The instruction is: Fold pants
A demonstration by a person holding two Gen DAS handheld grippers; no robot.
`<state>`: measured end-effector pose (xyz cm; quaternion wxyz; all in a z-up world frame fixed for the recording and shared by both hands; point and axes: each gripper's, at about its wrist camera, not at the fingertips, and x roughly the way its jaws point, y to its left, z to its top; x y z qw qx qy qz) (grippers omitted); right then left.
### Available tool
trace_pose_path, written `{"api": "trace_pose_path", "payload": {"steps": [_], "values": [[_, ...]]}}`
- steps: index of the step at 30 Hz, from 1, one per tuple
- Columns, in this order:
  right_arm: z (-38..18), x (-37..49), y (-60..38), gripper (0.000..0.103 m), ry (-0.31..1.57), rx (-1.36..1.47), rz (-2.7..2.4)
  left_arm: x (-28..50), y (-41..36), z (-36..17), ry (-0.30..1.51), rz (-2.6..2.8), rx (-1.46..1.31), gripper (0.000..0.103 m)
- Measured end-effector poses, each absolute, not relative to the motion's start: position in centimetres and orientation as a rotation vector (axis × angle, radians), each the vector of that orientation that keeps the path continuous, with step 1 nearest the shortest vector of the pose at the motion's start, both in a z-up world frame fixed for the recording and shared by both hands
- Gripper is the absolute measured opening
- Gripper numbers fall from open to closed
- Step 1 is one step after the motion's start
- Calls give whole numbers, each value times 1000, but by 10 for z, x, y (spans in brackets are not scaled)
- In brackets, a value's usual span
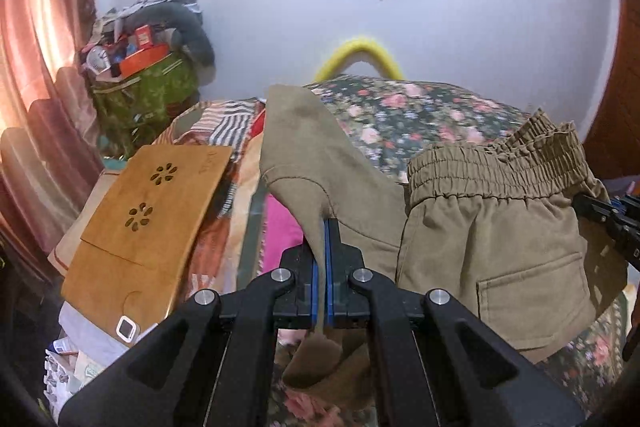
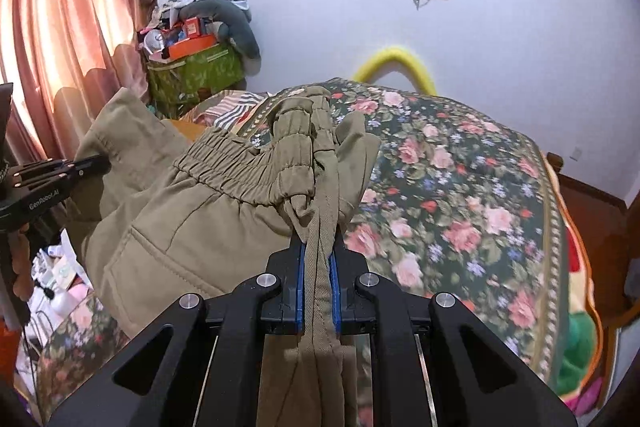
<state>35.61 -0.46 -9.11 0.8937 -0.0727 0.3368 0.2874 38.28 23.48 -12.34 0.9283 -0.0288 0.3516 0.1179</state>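
Now L tool (image 1: 323, 227) & R tool (image 2: 318, 247) both clamped tight on olive pants (image 1: 492, 235)

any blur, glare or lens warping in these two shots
Left wrist view: the floral bedspread is soft with motion blur, the curtain glows overexposed, and the frame edges bend with dark fisheye corners. Right wrist view: the bedspread's near part smears, while the khaki pants stay sharp; the wall curves.

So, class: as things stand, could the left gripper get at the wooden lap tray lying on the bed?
Probably not yet. The left gripper is shut on the khaki pants, so it is occupied. The wooden lap tray lies uncovered to its left, so the path looks free once it lets go.
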Motion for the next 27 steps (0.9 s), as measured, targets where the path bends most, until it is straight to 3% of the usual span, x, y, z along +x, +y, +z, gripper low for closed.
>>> {"api": "trace_pose_path", "payload": {"steps": [17, 21, 27], "values": [[-194, 417, 58, 9, 893, -132, 601, 496, 308, -249, 928, 351, -93, 3], [-198, 412, 53, 19, 897, -152, 605, 498, 312, -283, 1011, 362, -122, 9], [-183, 392, 29, 25, 878, -134, 618, 473, 319, -300, 1065, 375, -125, 18]]}}
